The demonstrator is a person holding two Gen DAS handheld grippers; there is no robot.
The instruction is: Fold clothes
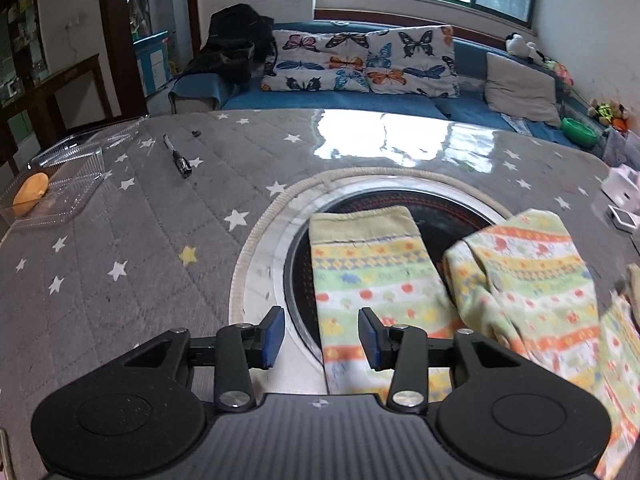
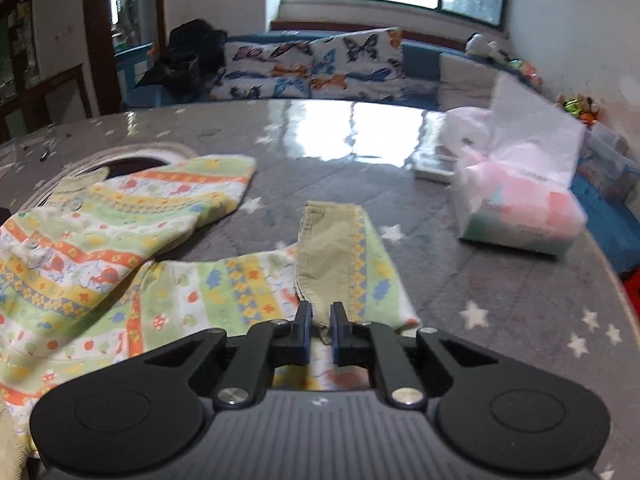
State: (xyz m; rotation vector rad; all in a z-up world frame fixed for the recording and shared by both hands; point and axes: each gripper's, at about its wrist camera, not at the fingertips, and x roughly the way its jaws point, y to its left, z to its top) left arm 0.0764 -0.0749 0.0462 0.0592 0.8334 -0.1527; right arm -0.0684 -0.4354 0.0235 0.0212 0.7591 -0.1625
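A small patterned garment (image 2: 120, 240) in green, yellow and orange stripes lies spread on the grey star-print tablecloth (image 2: 500, 280). One sleeve (image 1: 360, 264) with an olive cuff stretches over the round black inset (image 1: 432, 204) in the table's middle. My left gripper (image 1: 322, 334) hangs open over that sleeve's near left edge, and its blue pads (image 1: 276, 332) press on nothing. The other sleeve ends in an olive ribbed cuff (image 2: 332, 256). My right gripper (image 2: 320, 328) is shut on that cuff's near end. A folded part of the garment (image 1: 532, 280) lies to the right.
A clear plastic box (image 1: 72, 172) with an orange object and a pen (image 1: 178, 156) lie at the table's far left. A tissue pack (image 2: 520, 208) and a flat white device (image 2: 436, 164) sit at the right. A blue sofa (image 1: 332, 100) with butterfly cushions stands behind the table.
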